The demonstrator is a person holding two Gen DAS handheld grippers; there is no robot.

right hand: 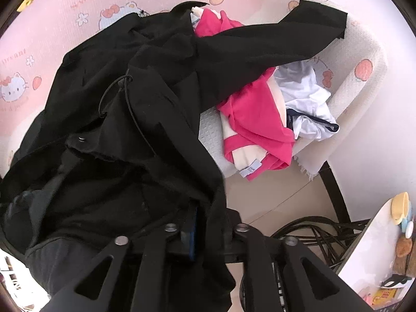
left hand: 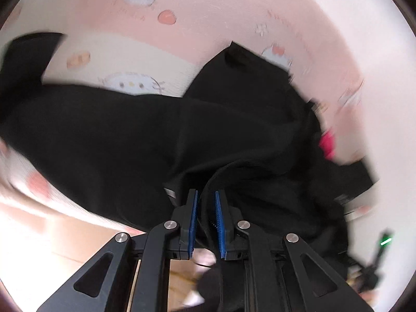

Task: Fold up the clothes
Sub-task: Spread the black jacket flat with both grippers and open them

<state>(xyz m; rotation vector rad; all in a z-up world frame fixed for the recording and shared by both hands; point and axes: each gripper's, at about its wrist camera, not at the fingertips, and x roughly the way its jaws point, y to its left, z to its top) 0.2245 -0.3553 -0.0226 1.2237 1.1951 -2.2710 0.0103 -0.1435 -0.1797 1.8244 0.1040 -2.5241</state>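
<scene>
Black jacket (left hand: 104, 135) hangs from the left gripper (left hand: 206, 208), jaws clamped on its edge for spreading; right gripper (right hand: 205, 223) jaws hidden by cloth, cannot tell.

A big black garment (right hand: 109, 119) lies spread and rumpled on the pink cartoon-cat sheet (right hand: 52, 39). It has a thin black cord and a small metal snap. One black part stretches out toward the far right corner of the sheet. Near the sheet's right edge lies a bright pink and cream piece (right hand: 249, 119), crumpled, partly under the black cloth. Just beside it sits a bunched white piece with dark trim (right hand: 306, 104).
</scene>
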